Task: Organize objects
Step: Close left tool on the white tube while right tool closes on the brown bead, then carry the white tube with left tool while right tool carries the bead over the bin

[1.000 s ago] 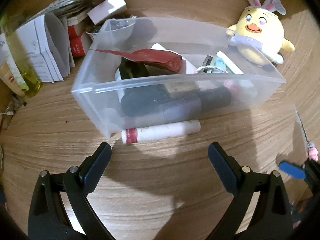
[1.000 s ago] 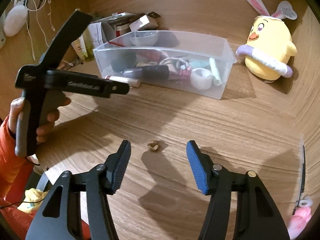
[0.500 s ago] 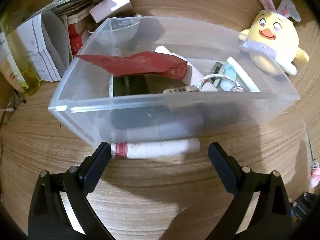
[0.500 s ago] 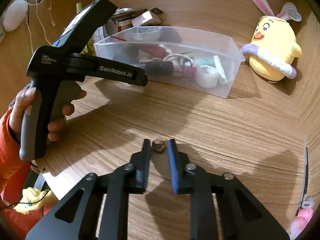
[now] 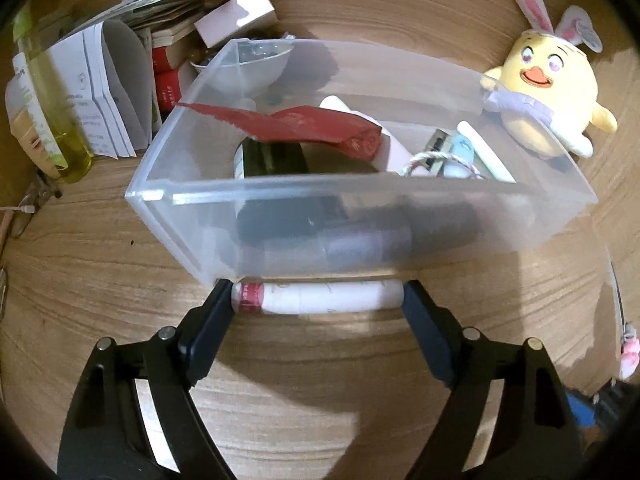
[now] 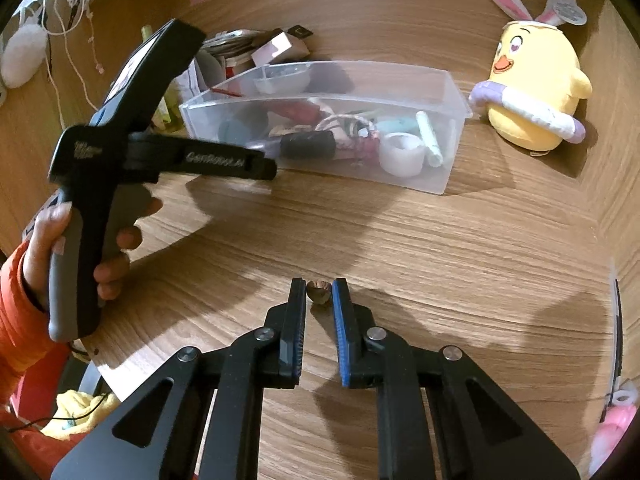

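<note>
A clear plastic bin (image 5: pixel 360 200) (image 6: pixel 440 176) holds a red packet, dark bottles, a tape roll and other small items. A white tube with a red label (image 5: pixel 320 298) lies on the table against the bin's near wall. My left gripper (image 5: pixel 318 300) is open, its fingertips at the tube's two ends. My right gripper (image 6: pixel 319 292) is shut on a small brown nut (image 6: pixel 319 291) that sits on the wooden table. The left gripper's black body (image 6: pixel 160 152) shows in the right wrist view, held in a hand.
A yellow chick plush with bunny ears (image 5: pixel 548 92) (image 6: pixel 532 96) sits right of the bin. Papers, boxes and a yellow-green bottle (image 5: pixel 52 120) crowd the bin's left and back. Pink items (image 6: pixel 612 432) lie at the table's right edge.
My left gripper has moved forward until its fingers flank the white tube. My right gripper has closed from wide open onto the small nut.
</note>
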### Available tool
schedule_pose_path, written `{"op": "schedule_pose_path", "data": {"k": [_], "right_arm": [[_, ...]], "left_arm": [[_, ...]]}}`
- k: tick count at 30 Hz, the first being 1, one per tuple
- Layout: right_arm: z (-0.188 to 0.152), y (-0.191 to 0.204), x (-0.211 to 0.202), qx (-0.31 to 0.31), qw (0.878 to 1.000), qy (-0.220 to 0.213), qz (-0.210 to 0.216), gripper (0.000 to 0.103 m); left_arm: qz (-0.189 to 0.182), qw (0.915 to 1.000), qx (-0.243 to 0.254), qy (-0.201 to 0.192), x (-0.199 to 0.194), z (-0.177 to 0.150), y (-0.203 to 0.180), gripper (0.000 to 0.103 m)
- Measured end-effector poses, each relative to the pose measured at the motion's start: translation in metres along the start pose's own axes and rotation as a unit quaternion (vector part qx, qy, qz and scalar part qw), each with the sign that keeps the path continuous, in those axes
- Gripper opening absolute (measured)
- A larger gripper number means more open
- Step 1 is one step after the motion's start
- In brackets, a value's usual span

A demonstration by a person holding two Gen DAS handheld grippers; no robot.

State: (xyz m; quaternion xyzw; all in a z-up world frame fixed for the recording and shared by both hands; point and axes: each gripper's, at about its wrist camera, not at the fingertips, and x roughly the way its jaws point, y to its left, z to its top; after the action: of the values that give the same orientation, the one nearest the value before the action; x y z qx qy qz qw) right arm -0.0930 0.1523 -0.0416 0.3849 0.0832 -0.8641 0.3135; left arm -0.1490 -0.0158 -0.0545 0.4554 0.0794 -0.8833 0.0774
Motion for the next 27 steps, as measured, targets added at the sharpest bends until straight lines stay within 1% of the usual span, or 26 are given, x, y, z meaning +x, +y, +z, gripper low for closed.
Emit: {"op": "schedule_pose_path", "data": {"k": [9, 17, 21, 27], "right_arm": [[0.003, -0.007, -0.005, 0.010, 1.000, -0.009, -0.004, 0.012], [0.011, -0.013, -0.009, 0.015, 1.000, -0.020, -0.010, 0.012], [0.019, -0.014, -0.015, 0.015, 0.999, -0.032, -0.015, 0.012], [0.037, -0.017, -0.025, 0.016, 0.998, -0.058, -0.020, 0.012]], "left_arm": [[-0.017, 0.9995, 0.026, -0.004, -0.013, -0.018, -0.007, 0.084], [-0.016, 0.9971, 0.055, -0.049, -0.045, -0.032, -0.013, 0.084], [-0.018, 0.9945, 0.067, -0.078, -0.065, -0.030, -0.014, 0.084], [-0.037, 0.9910, 0.064, -0.112, -0.089, -0.022, -0.010, 0.084]]}}
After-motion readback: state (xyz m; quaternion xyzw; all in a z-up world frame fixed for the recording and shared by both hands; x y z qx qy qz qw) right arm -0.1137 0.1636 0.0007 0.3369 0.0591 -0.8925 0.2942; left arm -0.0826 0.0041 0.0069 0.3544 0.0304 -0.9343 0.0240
